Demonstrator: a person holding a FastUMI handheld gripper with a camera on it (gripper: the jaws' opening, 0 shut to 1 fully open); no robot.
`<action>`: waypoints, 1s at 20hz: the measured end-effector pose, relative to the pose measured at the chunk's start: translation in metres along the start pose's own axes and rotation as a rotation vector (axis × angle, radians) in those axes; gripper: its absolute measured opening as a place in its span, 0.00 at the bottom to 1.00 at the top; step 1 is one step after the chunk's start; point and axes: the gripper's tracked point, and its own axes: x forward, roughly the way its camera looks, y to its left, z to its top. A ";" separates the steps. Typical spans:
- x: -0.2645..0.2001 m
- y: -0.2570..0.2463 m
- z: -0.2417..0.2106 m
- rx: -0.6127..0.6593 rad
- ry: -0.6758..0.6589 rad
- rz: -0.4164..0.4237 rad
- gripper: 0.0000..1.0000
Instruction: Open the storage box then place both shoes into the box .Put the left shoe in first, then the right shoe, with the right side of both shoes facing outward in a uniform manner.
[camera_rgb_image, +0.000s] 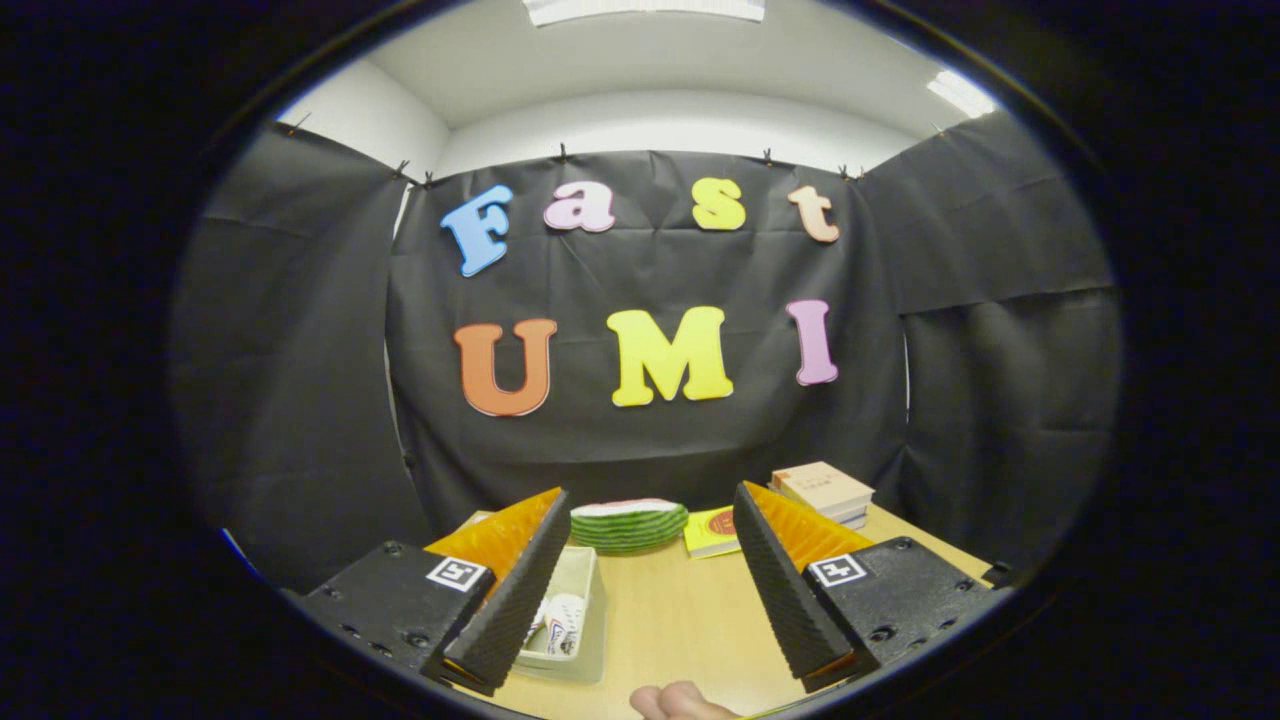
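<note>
My gripper (648, 520) is held above the wooden table (690, 620), its two fingers spread wide apart with nothing between them. A pale translucent storage box (575, 610) lies on the table just right of the left finger (515, 590), partly hidden by it. Inside the box I see something white with coloured markings (562, 622), too hidden to identify as a shoe. The gripper is open and touches nothing.
A green, white and red watermelon-slice cushion (628, 525) lies beyond the fingers at the table's far side. A yellow booklet (712, 532) sits beside it, and stacked books (825, 492) stand behind the right finger. A person's fingertips (672, 703) show at the near table edge.
</note>
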 end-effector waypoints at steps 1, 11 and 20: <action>-0.009 -0.005 0.006 -0.016 -0.010 0.006 1.00; -0.077 -0.050 0.007 -0.017 -0.009 0.023 1.00; -0.117 -0.056 0.019 -0.061 -0.055 0.064 1.00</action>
